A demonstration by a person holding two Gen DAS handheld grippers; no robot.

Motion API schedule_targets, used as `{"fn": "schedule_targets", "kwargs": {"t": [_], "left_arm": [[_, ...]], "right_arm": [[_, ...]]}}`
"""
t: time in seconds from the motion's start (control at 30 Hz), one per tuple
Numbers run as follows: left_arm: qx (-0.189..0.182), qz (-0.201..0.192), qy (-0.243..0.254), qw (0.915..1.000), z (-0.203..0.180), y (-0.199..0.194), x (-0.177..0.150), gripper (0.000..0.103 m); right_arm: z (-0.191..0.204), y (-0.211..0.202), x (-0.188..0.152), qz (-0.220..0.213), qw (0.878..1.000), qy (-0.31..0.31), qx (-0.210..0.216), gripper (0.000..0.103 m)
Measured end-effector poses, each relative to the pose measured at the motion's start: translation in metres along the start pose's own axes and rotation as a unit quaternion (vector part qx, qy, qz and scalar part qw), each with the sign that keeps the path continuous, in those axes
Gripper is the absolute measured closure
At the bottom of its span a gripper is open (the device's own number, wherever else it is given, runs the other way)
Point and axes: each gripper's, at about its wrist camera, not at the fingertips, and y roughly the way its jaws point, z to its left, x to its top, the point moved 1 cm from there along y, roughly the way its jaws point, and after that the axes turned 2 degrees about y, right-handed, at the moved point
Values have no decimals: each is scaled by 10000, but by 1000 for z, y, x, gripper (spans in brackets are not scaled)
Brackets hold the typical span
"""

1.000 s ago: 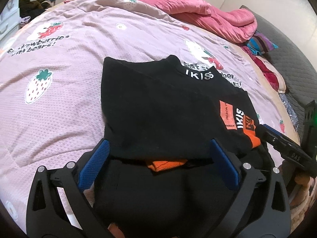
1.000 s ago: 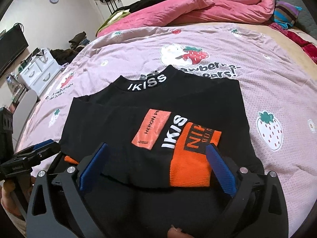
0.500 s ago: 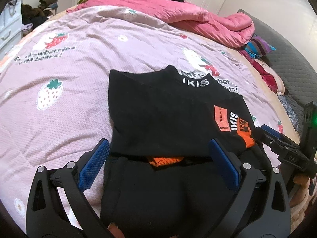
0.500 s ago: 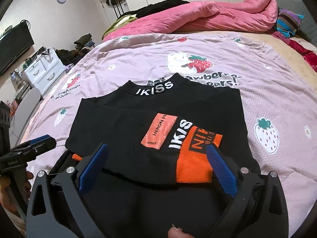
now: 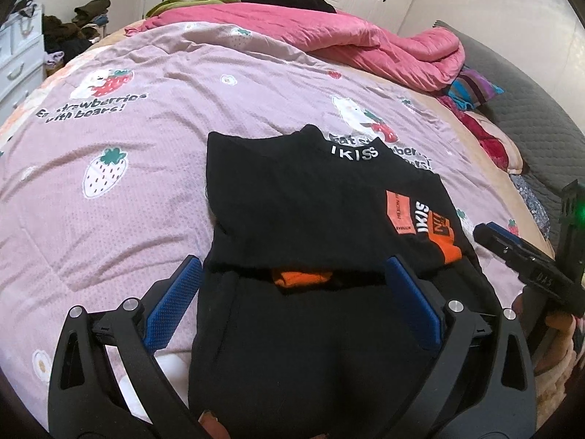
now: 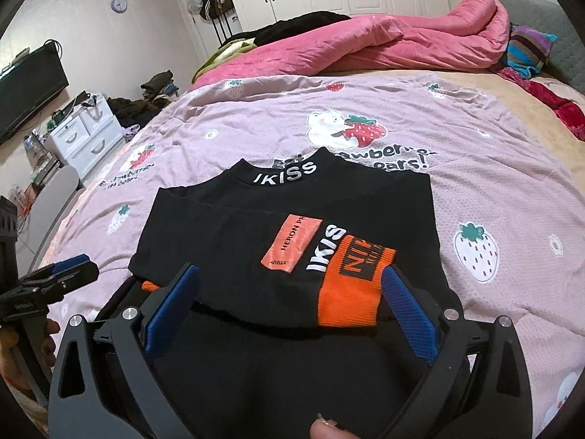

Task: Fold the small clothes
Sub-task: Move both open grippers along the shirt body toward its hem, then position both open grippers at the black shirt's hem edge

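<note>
Black sweater [image 6: 292, 226] with orange patches lies folded on the bed; both grippers [image 5: 292, 281] [image 6: 289, 285] gape wide, empty.

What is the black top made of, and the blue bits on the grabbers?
The black top looks like soft matte knit, probably cotton: limp folds, ribbed orange cuff. The blue pads look like rubber or textured plastic, with a dotted grip surface.

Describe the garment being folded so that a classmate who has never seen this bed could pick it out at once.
Start at the bed's pink strawberry-print sheet, with the heaped pink quilt at its far side. On the sheet's near part lies a black top, sleeves folded across its front. Nothing else here has a white IKISS collar and an orange cuff.
</note>
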Motion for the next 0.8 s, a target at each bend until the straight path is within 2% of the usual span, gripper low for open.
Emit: {"fn": "schedule_targets", "kwargs": {"t": [0.3,0.8], "left_arm": [[42,0,-49,10000,5,-11,-24,9],[286,-118,-135,9994,19,-35,-60,9]], "right_arm": [[-9,-17,-8,-53,10000,35,42,4],[-25,-37,-60,21,9997,246,-57,4]]}}
